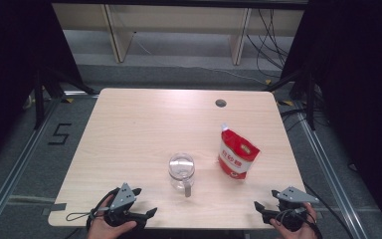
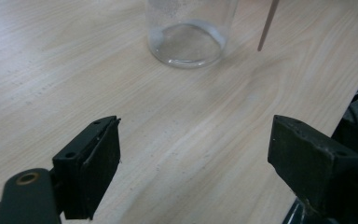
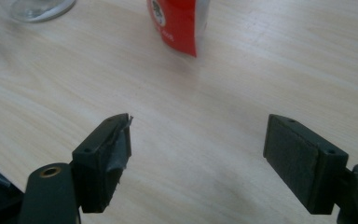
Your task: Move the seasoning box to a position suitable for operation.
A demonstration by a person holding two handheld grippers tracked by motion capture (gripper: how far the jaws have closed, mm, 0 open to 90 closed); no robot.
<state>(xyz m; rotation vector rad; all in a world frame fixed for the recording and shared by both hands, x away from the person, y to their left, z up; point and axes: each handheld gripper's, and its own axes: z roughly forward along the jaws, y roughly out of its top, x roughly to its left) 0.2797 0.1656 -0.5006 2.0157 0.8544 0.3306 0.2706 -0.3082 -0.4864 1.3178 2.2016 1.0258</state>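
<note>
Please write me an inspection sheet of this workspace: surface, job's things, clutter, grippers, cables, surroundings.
Surface: light wooden table, bare, with a round grommet hole near the far edge.
Job's things: clear glass jar at centre with a spoon beside it; red pouch upright to its right.
Clutter: nothing seen.
Grippers: left gripper and right gripper at the near edge, jaws open, nothing between them.
Cables: one cable trails from the left gripper; more on the floor behind.
Surroundings: black curtains at both sides, wooden shelf legs behind, a "5" marked on the floor.
</note>
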